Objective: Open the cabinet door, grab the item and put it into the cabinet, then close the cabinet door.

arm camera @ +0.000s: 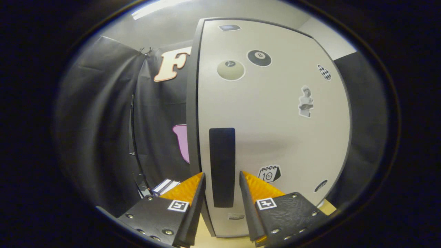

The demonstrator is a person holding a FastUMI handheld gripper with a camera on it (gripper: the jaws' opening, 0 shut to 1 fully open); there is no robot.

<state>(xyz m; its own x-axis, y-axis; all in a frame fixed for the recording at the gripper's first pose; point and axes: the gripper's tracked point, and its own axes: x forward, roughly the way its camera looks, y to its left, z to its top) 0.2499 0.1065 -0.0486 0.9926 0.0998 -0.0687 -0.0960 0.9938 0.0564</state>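
step: reach for handle | gripper fingers spread apart, straddling tall black rectangular handle w/o touching, prob lined up to pinch | white sticker-covered cabinet door shut | item to stow: can't tell where | next: clamp, pull open

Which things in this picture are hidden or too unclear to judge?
- Cabinet inside, gripper view: hidden by the shut door.
- Handle: the gripper straddles it; whether the fingers touch it is unclear.
- Small box beyond the fingers: partly hidden by a finger.
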